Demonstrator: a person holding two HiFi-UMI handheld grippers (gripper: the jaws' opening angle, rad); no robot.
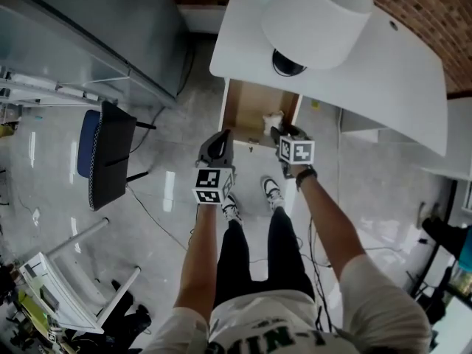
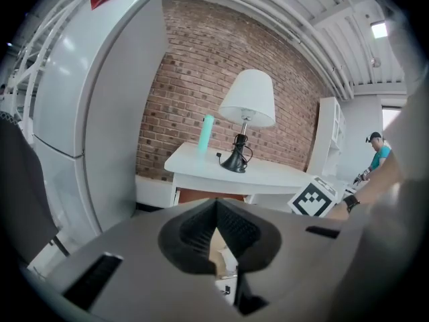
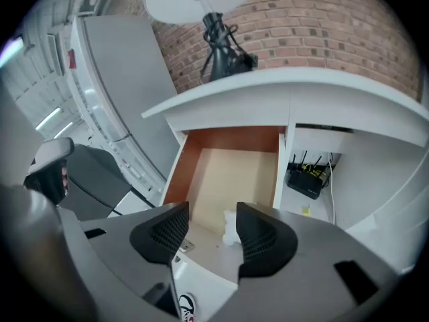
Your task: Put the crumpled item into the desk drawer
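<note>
White crumpled wad [image 3: 231,228] lies on the drawer [image 3: 228,173] floor near the front edge, just below & beyond the right gripper [image 3: 212,215]. Its jaws stand wide apart w/ nothing pinched, and the wad is closer to the right-hand jaw. The left gripper [image 2: 216,215], jaws together & empty, hangs by the drawer front, so either could prob. push it shut.
</note>
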